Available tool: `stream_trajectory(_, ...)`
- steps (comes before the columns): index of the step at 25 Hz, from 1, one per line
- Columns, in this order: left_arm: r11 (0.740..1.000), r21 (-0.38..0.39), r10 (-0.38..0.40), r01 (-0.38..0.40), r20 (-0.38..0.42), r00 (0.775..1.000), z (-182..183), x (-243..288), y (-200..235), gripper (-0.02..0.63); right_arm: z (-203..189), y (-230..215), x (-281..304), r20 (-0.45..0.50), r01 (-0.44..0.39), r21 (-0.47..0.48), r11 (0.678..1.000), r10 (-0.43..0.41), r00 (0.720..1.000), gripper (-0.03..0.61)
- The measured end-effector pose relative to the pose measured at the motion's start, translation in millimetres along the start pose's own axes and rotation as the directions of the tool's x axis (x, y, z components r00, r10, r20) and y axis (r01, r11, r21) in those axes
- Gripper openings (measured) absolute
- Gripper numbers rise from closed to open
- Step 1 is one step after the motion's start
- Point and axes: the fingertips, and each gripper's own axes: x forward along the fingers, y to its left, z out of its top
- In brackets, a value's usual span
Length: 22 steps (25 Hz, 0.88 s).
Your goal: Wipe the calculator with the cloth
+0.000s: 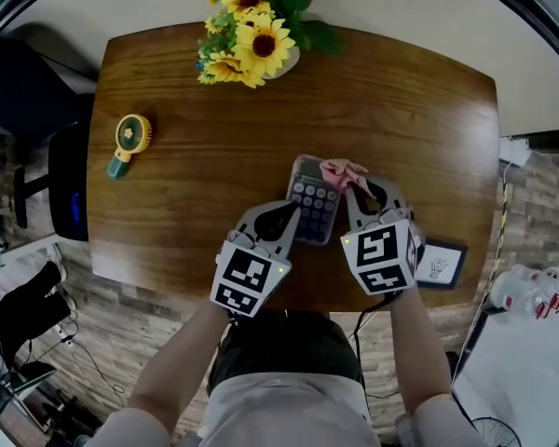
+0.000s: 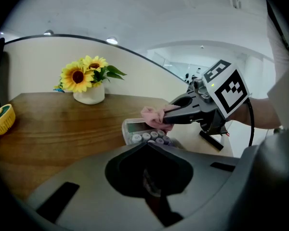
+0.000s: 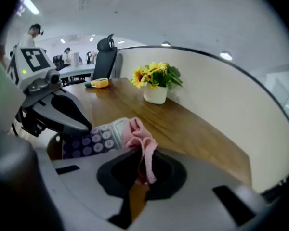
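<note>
Two grippers meet at the lower middle of the head view. The right gripper (image 3: 143, 165) is clenched on the pink cloth (image 3: 136, 134), whose bunched end rests on the display end of the calculator (image 1: 312, 205). The left gripper (image 2: 147, 147) has its jaws drawn together, tips at the keypad edge, seemingly pinning the calculator to the table (image 1: 196, 147). To wipe well, I'd judge, hold that pin firm, flatten the cloth and draw it lightly from display toward keys so nothing skids.
</note>
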Motion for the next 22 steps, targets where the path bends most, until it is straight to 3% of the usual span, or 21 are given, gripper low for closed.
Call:
stream_trajectory(3,1.0,-0.013,-0.008,0.008,0.0,1.0,-1.5,-0.7,-1.1,0.002,18.1,-8.2,-11.6,0.073,0.066,-0.022,0.998,-0.064,0.995,0.014)
stream_trajectory(5,1.0,-0.016,-0.022,0.022,-0.001,1.0,-2.5,-2.1,-2.8,0.002,36.5,8.6,-17.2,0.147,-0.019,0.01,1.0,0.018,0.989,0.015)
stream_trajectory(8,1.0,0.009,-0.028,0.028,-0.003,1.0,-0.6,-2.2,-2.7,0.002,61.8,42.6,-13.4,0.227,-0.189,0.054,0.981,0.172,0.959,0.015)
stream_trajectory(14,0.999,0.035,-0.008,0.008,-0.004,1.0,0.2,-0.5,-3.2,0.002,52.0,82.6,14.6,0.153,-0.31,0.042,0.95,0.3,0.942,0.015)
stream_trajectory(22,0.999,0.039,0.023,-0.023,0.008,1.0,-0.7,-1.2,-2.9,0.002,15.9,77.0,-5.1,0.135,-0.323,0.048,0.945,0.314,0.94,0.014)
